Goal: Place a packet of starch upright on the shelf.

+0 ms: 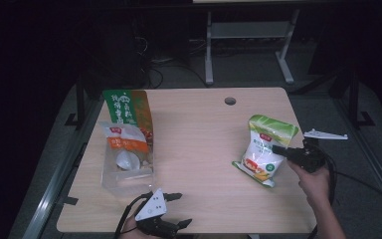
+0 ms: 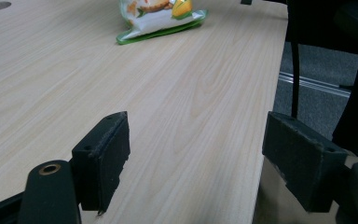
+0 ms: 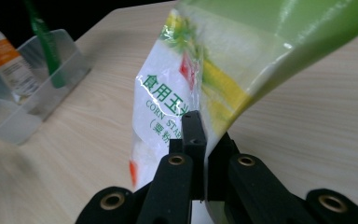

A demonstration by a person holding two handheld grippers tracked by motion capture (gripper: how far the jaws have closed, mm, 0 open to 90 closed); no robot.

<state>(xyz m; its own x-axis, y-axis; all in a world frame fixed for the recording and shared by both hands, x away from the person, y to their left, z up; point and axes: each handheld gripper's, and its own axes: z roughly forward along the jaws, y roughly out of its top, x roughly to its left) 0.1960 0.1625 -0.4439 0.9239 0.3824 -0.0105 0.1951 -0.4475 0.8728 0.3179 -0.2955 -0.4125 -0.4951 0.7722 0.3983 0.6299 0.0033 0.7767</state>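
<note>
The right gripper is clamped on the side edge of the corn starch bag, which looks soft, slippery and saggy. The left gripper, well apart from it, gapes wide.

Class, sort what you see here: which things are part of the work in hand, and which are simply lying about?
In the work:
right claw, shut on the starch bag
starch bag, edge pinched
clear bin, already holding two packets, probably the goal

Lying about:
left claw, open and idle at the table's near edge
table
</note>
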